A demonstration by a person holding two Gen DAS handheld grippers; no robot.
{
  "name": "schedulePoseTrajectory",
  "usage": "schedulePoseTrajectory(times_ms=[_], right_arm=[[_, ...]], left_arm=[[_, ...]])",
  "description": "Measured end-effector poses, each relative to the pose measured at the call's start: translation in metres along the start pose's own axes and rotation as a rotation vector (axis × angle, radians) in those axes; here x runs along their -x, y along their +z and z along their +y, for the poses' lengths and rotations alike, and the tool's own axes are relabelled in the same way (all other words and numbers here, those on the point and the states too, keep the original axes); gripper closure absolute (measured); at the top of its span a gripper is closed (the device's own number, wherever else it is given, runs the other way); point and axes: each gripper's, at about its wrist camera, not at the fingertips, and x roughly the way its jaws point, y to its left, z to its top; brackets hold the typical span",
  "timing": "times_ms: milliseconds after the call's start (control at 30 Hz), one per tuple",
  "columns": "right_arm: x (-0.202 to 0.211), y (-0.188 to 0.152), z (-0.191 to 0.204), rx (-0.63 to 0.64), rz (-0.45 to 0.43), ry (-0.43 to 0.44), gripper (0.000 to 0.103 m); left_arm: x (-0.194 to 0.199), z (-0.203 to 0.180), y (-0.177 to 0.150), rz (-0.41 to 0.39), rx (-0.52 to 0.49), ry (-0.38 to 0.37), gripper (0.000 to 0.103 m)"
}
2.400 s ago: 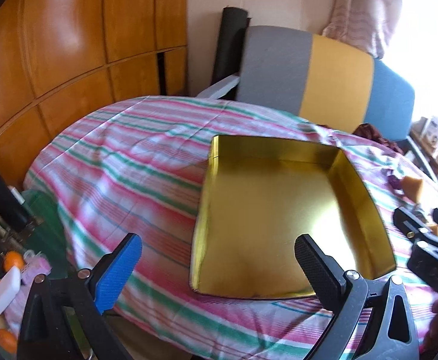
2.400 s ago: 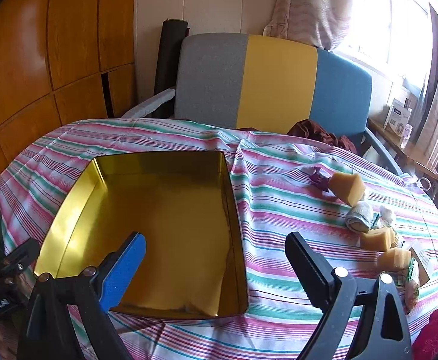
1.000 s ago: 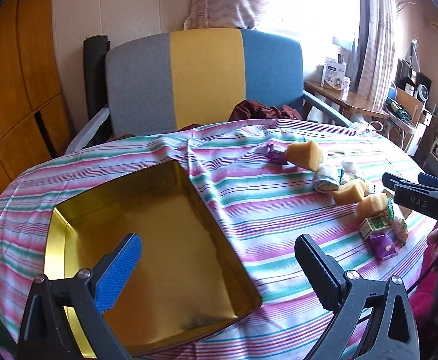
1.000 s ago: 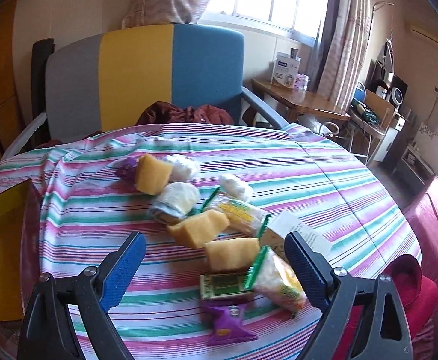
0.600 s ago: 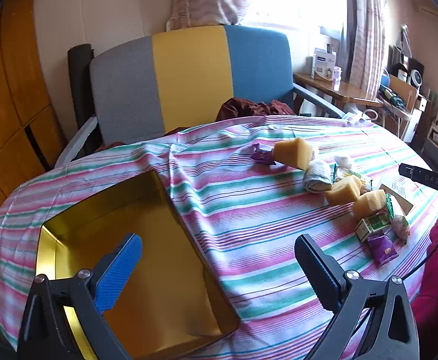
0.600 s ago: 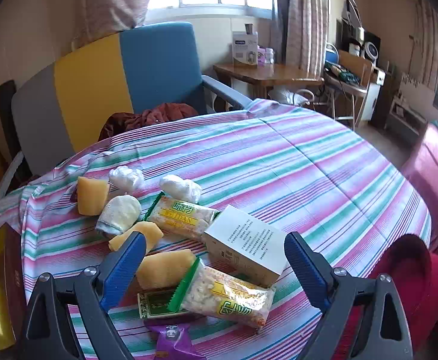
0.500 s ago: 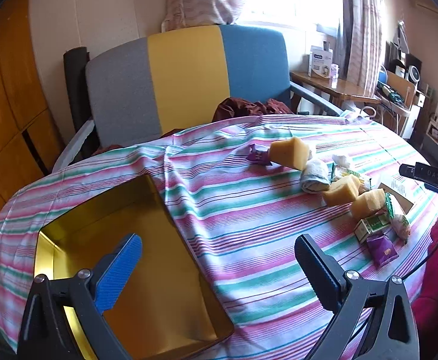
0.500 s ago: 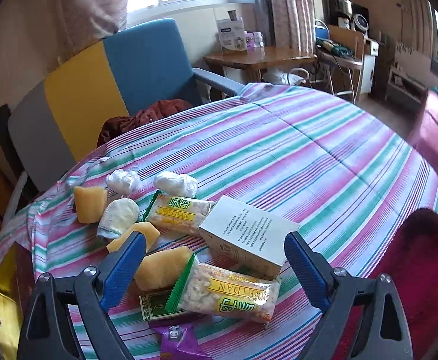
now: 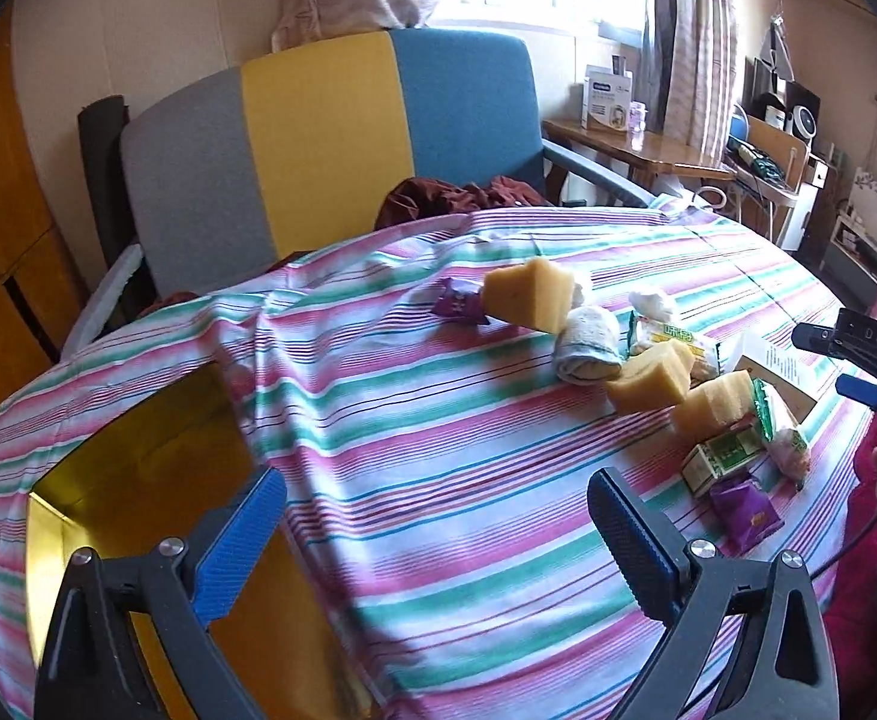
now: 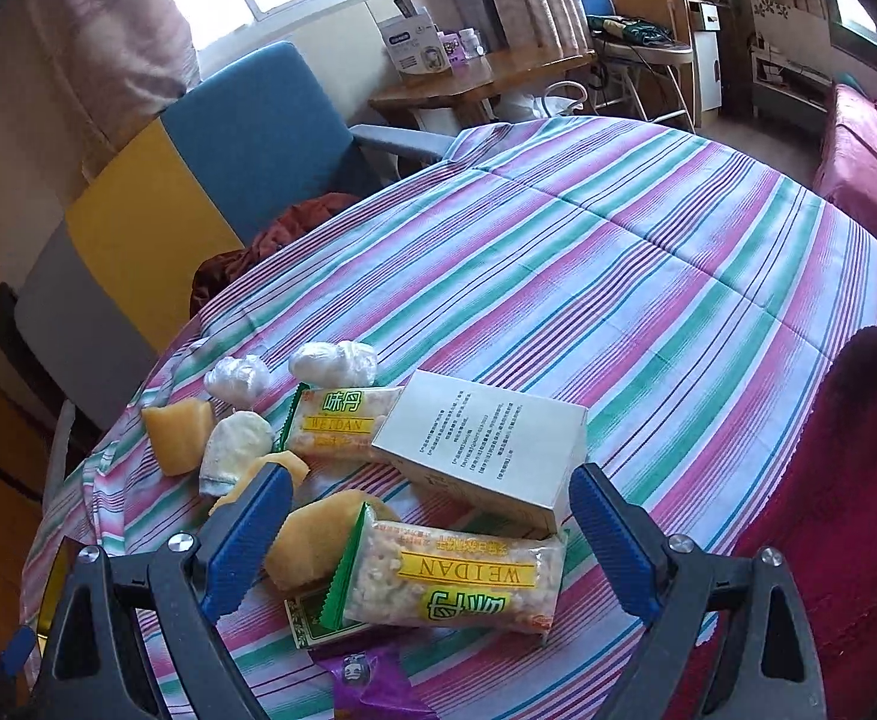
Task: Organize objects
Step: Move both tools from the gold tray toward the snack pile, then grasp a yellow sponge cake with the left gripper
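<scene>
gold tin [image 9: 138,450] bare inside; snacks [image 10: 456,570] beside it, both grippers' jaws wide, empty

Black two-finger clamps with blue pads

The left gripper [image 9: 435,519] and right gripper [image 10: 429,519] are showing black plastic frames, ribbed blue pads [image 10: 246,543] and silver screws [image 9: 171,546]; one finger is bearing white "DAS" lettering.
</scene>
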Motion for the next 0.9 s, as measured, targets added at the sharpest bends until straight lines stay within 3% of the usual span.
schedulePoseTrajectory(times_ms=[267, 500, 600, 900], right_arm=[[-0.002, 0.000, 0.000, -0.005, 0.019, 0.024, 0.008], [-0.002, 0.000, -0.001, -0.010, 0.028, 0.059, 0.008], [-0.004, 0.000, 0.000, -0.012, 0.038, 0.073, 0.008], [-0.009, -0.001, 0.004, 0.000, 0.070, 0.097, 0.008]], left_arm=[[-0.037, -0.005, 0.026, 0.059, 0.054, -0.069, 0.005], [-0.074, -0.006, 0.059, 0.091, 0.065, -0.060, 0.011], [-0.094, -0.010, 0.074, 0.125, 0.078, -0.104, 0.011], [-0.158, -0.026, 0.117, 0.206, 0.223, -0.172, 0.006]])
